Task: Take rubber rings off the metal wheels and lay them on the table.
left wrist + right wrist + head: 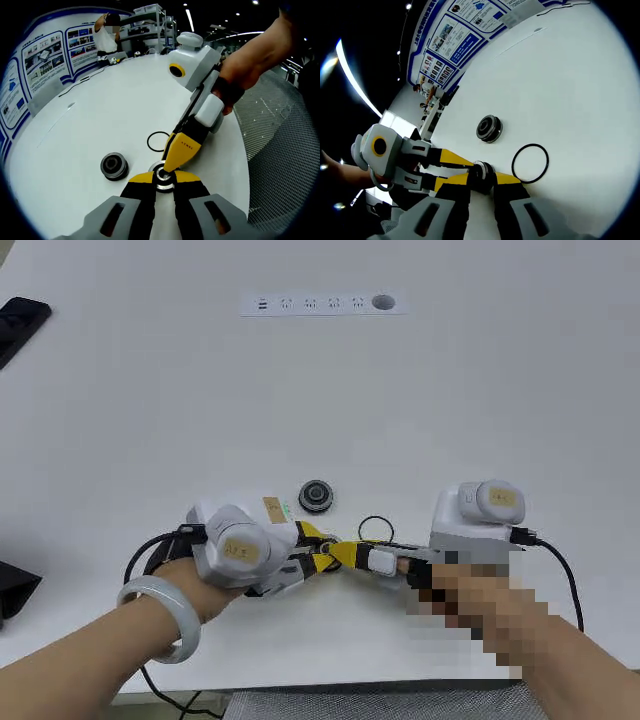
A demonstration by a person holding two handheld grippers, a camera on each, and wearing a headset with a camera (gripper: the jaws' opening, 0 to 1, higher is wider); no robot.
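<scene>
Left gripper: black jaws with yellow tips, closed on a small round silver metal wheel, one tip on either side of it, low over the table.
Right gripper: comes in from the opposite side. Its yellow-tipped jaws are drawn in against the same wheel. Whether they pinch the metal or the dark rim cannot be told.
Clamped wheel: sits where the two pairs of tips meet, near the front edge of the white table. Whether it touches the tabletop is unclear.
Loose ring: a thin black rubber ring lies flat on the table just beyond the meeting jaws, on the right gripper's side and apart from the clamped wheel.
Second wheel: a dark round metal wheel lies flat on the table beyond the left gripper's tips, near the loose ring but apart from it.
Left hand: wrapped around the left gripper's body, with a pale smooth bangle on the wrist.
Power strip: a long white socket strip lies far across the table, well apart from the work.
Table edge: a flat black object lies at the far left.
</scene>
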